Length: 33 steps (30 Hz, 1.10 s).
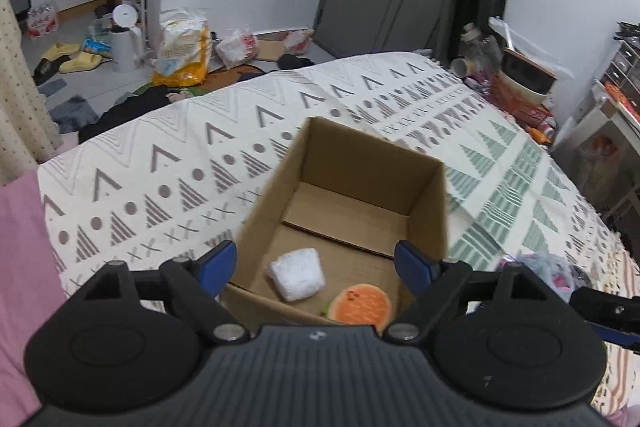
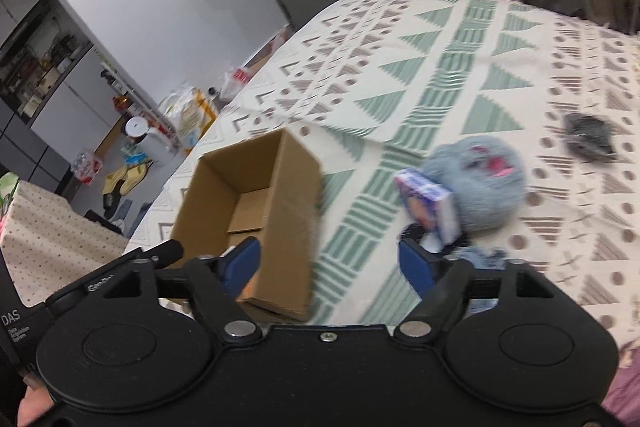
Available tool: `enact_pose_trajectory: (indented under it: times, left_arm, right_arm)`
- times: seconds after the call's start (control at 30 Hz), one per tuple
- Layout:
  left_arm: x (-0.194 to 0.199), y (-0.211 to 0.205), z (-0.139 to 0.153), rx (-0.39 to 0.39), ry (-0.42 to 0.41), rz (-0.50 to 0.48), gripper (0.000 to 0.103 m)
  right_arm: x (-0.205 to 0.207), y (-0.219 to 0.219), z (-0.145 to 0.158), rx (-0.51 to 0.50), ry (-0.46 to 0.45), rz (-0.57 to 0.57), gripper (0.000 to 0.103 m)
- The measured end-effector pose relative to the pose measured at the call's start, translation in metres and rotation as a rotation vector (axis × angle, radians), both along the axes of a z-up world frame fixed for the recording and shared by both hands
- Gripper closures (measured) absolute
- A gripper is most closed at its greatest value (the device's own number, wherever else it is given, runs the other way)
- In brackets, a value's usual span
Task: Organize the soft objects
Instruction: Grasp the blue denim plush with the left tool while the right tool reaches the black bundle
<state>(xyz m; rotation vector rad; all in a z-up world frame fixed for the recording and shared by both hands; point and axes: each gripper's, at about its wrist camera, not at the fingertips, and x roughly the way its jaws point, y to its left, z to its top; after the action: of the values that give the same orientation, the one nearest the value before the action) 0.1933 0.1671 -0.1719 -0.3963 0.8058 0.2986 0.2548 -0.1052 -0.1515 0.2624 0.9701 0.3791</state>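
Left tongs (image 1: 316,265): blue-tipped jaws spread wide, nothing between them, held above the near edge of the box.

Right tongs (image 2: 328,261): jaws likewise spread wide and empty, over the box's right wall and the bedspread beside it; view blurred.

Cardboard box (image 1: 428,211): open-topped, standing on the bed, flaps folded flat inside. Contents, near end of the floor: one white fluffy bundle (image 1: 297,275), lying left; one round orange plush (image 1: 363,307), just right of it and nearer, with a bit of green at its left edge. The two lie close; contact cannot be told.

Bedspread (image 1: 168,163): cream, printed with grey and green triangles, dots and crosses; covers the bed under the box.

Loose items on the bedspread, right of the box: one blue-and-white packet (image 2: 430,209), resting against a grey-blue fuzzy plush (image 2: 480,187) with pink markings; a blue fabric piece (image 2: 486,259) nearer, beside the right jaw; one dark object (image 2: 590,137) farther right, well apart, too blurred to name.

Beyond the bed, left: floor with yellow slippers (image 1: 74,59), a white bin (image 1: 126,41) and a yellow-and-white bag (image 1: 184,47).
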Motion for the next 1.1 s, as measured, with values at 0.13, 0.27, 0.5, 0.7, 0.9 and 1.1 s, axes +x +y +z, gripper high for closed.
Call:
enact_pose_trajectory:
  times: [0.13,0.27,0.5,0.7,0.9,1.1]
  left_arm:
    - [-0.001,-0.015,0.007,0.004,-0.026,-0.015,0.012]
    - [-0.001,-0.034,0.014,0.000,-0.061,-0.040,0.006]
    - [0.003,-0.082,0.019,0.061,-0.077,-0.124,0.000]
    - [0.008,-0.116,0.016,0.084,-0.064,-0.163,0.000]
    - [0.016,-0.150,0.010,0.057,-0.028,-0.213,0.000]
    - [0.026,-0.191,0.005,0.092,0.031,-0.196,0.000]
  right_arm:
    - [-0.002,-0.026,0.002,-0.008,-0.010,-0.018,0.015]
    - [-0.003,-0.053,0.001,-0.012,-0.011,-0.033,0.014]
    - [-0.006,-0.093,-0.008,0.014,0.009,-0.047,0.014]
    - [-0.004,-0.125,-0.014,0.048,0.000,-0.060,0.008]
    - [0.003,-0.154,-0.020,0.059,-0.028,-0.084,0.008]
    - [0.008,-0.180,-0.031,0.045,-0.072,-0.122,0.008]
